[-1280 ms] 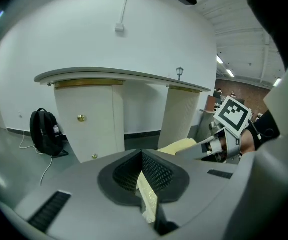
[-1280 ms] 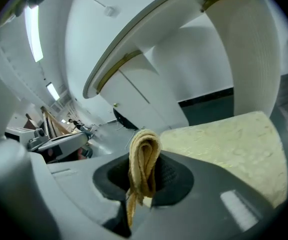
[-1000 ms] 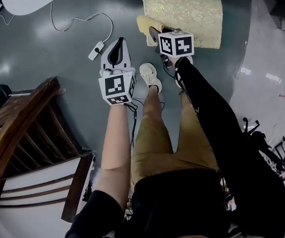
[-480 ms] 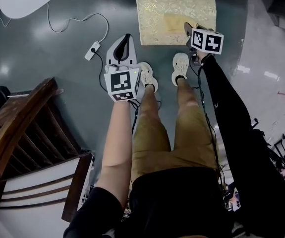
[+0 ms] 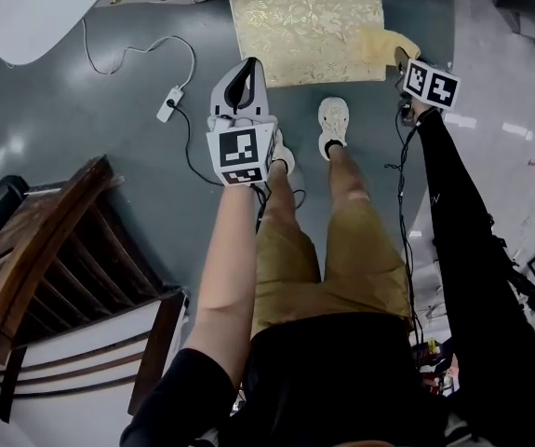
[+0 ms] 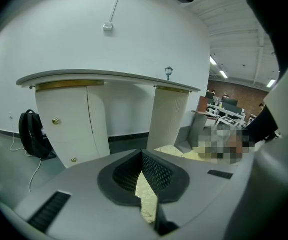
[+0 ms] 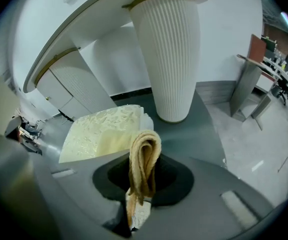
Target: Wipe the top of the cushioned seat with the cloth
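Note:
The cushioned seat [image 5: 304, 31] is a pale gold patterned square low on the floor ahead of the person's feet. A folded tan cloth [image 5: 386, 45] lies on its right front corner, and my right gripper [image 5: 405, 60] is shut on it. In the right gripper view the cloth [image 7: 144, 156] hangs doubled over between the jaws of the right gripper [image 7: 141, 186], with the seat [image 7: 101, 131] just beyond. My left gripper [image 5: 242, 71] hovers above the floor short of the seat's front edge, shut and holding nothing. In the left gripper view a strip of the seat [image 6: 146, 196] shows between that gripper's jaws.
A dark wooden chair [image 5: 53, 250] stands at the left. A white cable with a plug [image 5: 169, 101] trails on the grey floor. Two shoes [image 5: 332, 124] stand near the seat. Behind it are a white ribbed pedestal [image 7: 171, 59], a white cabinet [image 6: 68, 124] and a black backpack [image 6: 33, 134].
My right gripper has carried the cloth rightward across the seat, from its left front part to its right front corner. The left gripper has stayed roughly in place.

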Available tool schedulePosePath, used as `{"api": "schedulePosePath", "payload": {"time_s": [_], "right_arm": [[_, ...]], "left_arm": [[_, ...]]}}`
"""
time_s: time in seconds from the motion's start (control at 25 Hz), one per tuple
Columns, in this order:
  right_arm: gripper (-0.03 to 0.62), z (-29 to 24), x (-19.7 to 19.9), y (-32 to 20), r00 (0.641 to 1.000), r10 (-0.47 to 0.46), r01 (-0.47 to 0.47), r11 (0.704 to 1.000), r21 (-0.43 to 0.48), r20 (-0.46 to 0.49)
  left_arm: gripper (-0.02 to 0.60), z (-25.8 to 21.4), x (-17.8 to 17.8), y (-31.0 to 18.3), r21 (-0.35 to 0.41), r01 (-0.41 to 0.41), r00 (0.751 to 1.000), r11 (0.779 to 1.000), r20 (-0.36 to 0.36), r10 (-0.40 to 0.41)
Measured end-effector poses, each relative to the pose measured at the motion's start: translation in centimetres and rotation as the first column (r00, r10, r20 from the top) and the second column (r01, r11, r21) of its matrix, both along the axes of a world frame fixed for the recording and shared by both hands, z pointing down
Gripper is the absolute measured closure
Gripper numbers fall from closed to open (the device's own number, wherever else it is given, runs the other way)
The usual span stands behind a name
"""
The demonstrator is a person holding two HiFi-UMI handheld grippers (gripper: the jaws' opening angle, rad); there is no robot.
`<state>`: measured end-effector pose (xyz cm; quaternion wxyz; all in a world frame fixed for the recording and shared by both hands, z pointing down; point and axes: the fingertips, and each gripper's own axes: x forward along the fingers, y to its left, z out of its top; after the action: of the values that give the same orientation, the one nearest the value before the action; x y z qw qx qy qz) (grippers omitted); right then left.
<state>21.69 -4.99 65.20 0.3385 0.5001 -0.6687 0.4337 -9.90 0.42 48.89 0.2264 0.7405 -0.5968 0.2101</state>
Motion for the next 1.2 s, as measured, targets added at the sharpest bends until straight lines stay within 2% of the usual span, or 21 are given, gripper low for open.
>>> {"api": "schedulePosePath", "payload": {"time_s": [0.2, 0.4, 0.64, 0.8, 0.92, 1.0, 1.08, 1.2], "right_arm": [[0.537, -0.3, 3.8, 0.7, 0.997, 0.063, -0.062, 0.998, 0.01, -0.046], [0.537, -2.6, 1.2, 1.7, 1.0, 0.012, -0.012, 0.997, 0.077, -0.002], [0.537, -6.9, -8.7, 3.4, 0.977, -0.163, 0.139, 0.976, 0.17, 0.136], [0.537, -8.2, -18.1, 6.3, 0.918, -0.321, 0.284, 0.942, 0.177, 0.233], [0.537, -8.4, -25.3, 9.7, 0.863, -0.394, 0.363, 0.919, 0.155, 0.316], [0.537, -8.1, -29.3, 11.7, 0.836, -0.416, 0.393, 0.909, 0.139, 0.357], [0.537, -6.9, -32.2, 13.0, 0.831, -0.406, 0.397, 0.912, 0.107, 0.38], [0.537, -3.7, -33.9, 13.7, 0.87, -0.344, 0.362, 0.932, 0.016, 0.352]], "left_arm": [[0.577, 0.1, 0.8, 0.6, -0.002, 0.002, 1.0, 1.0, 0.017, -0.002], [0.577, -0.4, -0.1, 1.5, 0.02, 0.02, 0.999, 1.0, 0.028, -0.021], [0.577, -0.8, -2.3, 3.4, 0.028, 0.039, 0.999, 0.999, 0.014, -0.039], [0.577, -1.4, -4.0, 4.8, 0.039, 0.039, 0.999, 0.998, 0.007, -0.04], [0.577, -1.8, -5.9, 6.3, 0.037, 0.054, 0.998, 0.998, 0.01, -0.054], [0.577, -2.0, -7.2, 7.1, 0.037, 0.067, 0.998, 0.997, 0.014, -0.067], [0.577, -2.1, -8.5, 7.6, 0.039, 0.078, 0.997, 0.996, 0.022, -0.078], [0.577, -2.2, -9.8, 8.3, 0.045, 0.085, 0.996, 0.995, 0.037, -0.087]]}}
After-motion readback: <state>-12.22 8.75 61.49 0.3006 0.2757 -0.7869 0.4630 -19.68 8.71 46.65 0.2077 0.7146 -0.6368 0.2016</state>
